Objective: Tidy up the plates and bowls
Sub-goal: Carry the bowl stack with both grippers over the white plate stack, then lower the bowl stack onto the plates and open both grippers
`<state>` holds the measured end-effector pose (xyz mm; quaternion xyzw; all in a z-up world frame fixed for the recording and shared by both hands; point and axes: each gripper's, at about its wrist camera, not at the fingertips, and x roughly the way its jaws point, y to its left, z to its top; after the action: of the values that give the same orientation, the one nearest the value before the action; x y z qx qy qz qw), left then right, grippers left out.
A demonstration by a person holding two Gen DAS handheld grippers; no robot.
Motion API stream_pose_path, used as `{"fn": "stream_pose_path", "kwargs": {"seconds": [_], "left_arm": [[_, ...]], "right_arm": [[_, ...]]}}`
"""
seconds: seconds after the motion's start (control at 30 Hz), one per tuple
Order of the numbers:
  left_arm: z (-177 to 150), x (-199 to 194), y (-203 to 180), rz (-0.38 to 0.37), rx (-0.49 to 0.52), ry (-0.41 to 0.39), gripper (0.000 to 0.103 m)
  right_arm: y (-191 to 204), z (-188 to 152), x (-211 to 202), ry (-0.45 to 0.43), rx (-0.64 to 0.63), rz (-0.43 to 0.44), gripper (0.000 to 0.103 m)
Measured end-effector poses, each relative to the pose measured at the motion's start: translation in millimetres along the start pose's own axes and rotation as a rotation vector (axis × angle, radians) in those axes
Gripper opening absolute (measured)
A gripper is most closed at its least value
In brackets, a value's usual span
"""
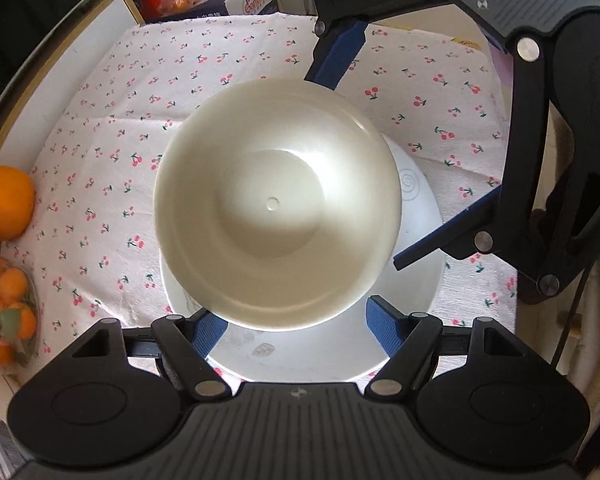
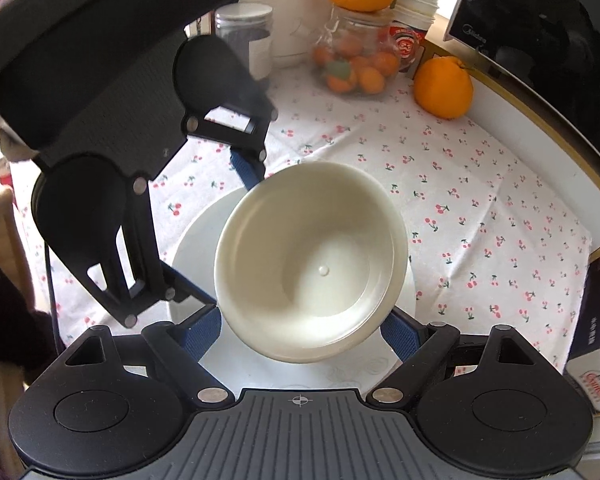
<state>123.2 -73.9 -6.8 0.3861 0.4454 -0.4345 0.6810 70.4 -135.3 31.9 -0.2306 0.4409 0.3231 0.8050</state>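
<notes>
Left wrist view.
- Bowl [image 1: 278, 204]: cream, upright, empty, over the middle of a white plate [image 1: 300, 344]. Appeared raised and slightly tilted; whether its base touched the plate could not be told.
- Left gripper [image 1: 296, 320]: blue pads at the bowl's near rim, one on each side; fingers spread around the bowl, but contact with it could not be confirmed.
- Right gripper [image 1: 380, 152]: entered from the upper right, its fingers wide apart, straddling the bowl's far side; pad contact uncertain.
- Tablecloth [image 1: 100, 152]: white with cherry print, under the plate.
- Orange [image 1: 6, 202]: at the left edge, well apart from the plate.

Right wrist view.
- Bowl [image 2: 312, 260]: tilted, between this gripper's two blue pads, above the plate [image 2: 204, 240].
- Right gripper [image 2: 304, 332]: fingers far apart, close to the bowl's sides; grip not certain.
- Left gripper [image 2: 236, 236]: reached in from the left, fingers at the bowl's rim.
- Jar of small oranges [image 2: 352, 64] and large orange [image 2: 442, 88]: at the back, clear of the work.

Progress, as judged: bowl brought over the plate, stacking nearly done; setting it down level and releasing it remained. No other plates or bowls were visible.
</notes>
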Motion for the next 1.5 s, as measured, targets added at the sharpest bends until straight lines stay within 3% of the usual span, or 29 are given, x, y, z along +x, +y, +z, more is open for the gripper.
{"fn": "stream_pose_path", "kwargs": {"seconds": [0.13,0.53,0.93,1.5], "left_arm": [[-3,-3,-1,-0.028,-0.008,-0.013,0.072],[-1,1,-1,0.021,-0.008,-0.022,0.075],[-9,-1,-5,-0.037,-0.001,0.007,0.074],[-10,0,-6,-0.006,-0.041,-0.007,0.073]], "right_arm": [[-5,1,0,-0.01,0.021,0.004,0.088],[-17,4,12,-0.024,0.081,-0.007,0.089],[-40,7,23,-0.04,0.246,0.105,0.089],[-27,6,24,0.023,0.193,0.139,0.089]]}}
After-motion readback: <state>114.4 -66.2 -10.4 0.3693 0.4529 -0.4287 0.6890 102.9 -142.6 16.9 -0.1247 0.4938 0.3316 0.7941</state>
